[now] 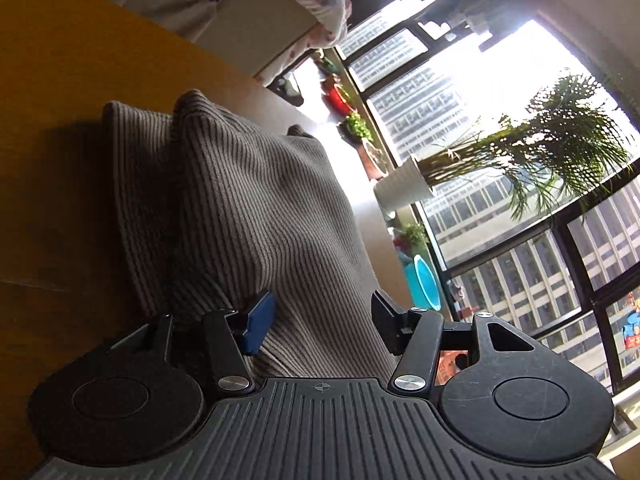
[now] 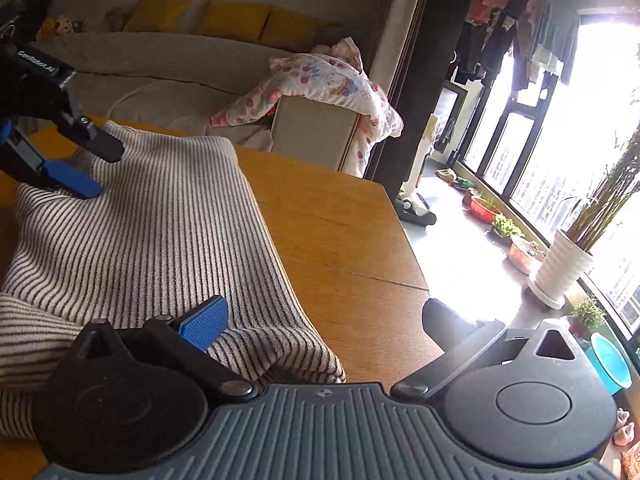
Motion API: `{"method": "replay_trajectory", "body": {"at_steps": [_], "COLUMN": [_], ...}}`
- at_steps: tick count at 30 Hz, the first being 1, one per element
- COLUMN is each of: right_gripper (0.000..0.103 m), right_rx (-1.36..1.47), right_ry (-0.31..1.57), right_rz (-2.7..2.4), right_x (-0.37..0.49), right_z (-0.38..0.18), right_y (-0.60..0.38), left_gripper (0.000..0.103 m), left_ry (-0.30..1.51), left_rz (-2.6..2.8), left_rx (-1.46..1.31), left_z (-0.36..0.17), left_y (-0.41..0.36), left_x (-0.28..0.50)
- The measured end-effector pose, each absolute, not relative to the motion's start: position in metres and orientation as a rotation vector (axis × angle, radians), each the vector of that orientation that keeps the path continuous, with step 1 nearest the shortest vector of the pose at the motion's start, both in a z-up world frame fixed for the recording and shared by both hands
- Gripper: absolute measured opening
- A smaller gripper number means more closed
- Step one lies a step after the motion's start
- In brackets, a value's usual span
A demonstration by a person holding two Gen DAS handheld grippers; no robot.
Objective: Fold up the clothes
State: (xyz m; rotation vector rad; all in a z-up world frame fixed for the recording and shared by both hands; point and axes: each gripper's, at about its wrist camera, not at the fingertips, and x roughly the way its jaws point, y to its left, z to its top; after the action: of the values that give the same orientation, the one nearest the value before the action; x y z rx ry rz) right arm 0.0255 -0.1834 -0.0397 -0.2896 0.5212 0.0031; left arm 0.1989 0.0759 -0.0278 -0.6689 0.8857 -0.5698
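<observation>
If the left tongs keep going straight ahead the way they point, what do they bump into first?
Most likely the striped sweater. The open left tongs already straddle its raised fold, which fills the path ahead on the wooden table. Exact depth is hard to judge.

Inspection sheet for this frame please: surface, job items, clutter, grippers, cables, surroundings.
Surface: wooden table, bare on its window side.
Job's things: striped garment lying on the table, partly folded, bunched at its near edge.
Clutter: nothing seen on the table.
Grippers: left gripper open over the garment's far end; right gripper open at the near corner, blue-padded finger above cloth.
Cables: nothing seen.
Surroundings: sofa draped with floral blanket; white potted plant by the windows; hanging laundry.
</observation>
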Motion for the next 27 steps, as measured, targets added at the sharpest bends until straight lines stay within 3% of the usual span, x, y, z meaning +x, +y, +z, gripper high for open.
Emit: {"method": "replay_trajectory", "body": {"at_steps": [2, 4, 9, 13, 17, 20, 27], "right_gripper": [0.103, 0.103, 0.103, 0.103, 0.103, 0.103, 0.103], "right_rx": [-0.295, -0.306, -0.236, -0.146, -0.284, -0.377, -0.320], "right_ry": [0.518, 0.515, 0.493, 0.467, 0.540, 0.490, 0.523], "right_rz": [0.086, 0.170, 0.230, 0.245, 0.230, 0.210, 0.208], "right_x": [0.012, 0.002, -0.001, 0.014, 0.018, 0.003, 0.007], "right_z": [-0.039, -0.036, -0.013, 0.004, -0.022, -0.047, -0.047], "right_y": [-0.169, -0.160, -0.169, -0.176, -0.149, -0.137, -0.145], "left_gripper": [0.061, 0.072, 0.084, 0.082, 0.079, 0.080, 0.082], "left_ry": [0.871, 0.845, 0.682, 0.709, 0.771, 0.754, 0.666], "left_rz": [-0.548, -0.517, -0.478, -0.464, -0.400, -0.396, -0.448], "left_rx": [-0.634, -0.513, -0.129, 0.022, 0.156, 0.129, 0.072], "left_z": [-0.023, -0.009, 0.031, 0.024, 0.000, 0.005, 0.029], "left_y": [0.072, 0.065, 0.052, 0.044, 0.052, 0.056, 0.042], "left_x": [0.208, 0.199, 0.129, 0.100, 0.085, 0.080, 0.086]}}
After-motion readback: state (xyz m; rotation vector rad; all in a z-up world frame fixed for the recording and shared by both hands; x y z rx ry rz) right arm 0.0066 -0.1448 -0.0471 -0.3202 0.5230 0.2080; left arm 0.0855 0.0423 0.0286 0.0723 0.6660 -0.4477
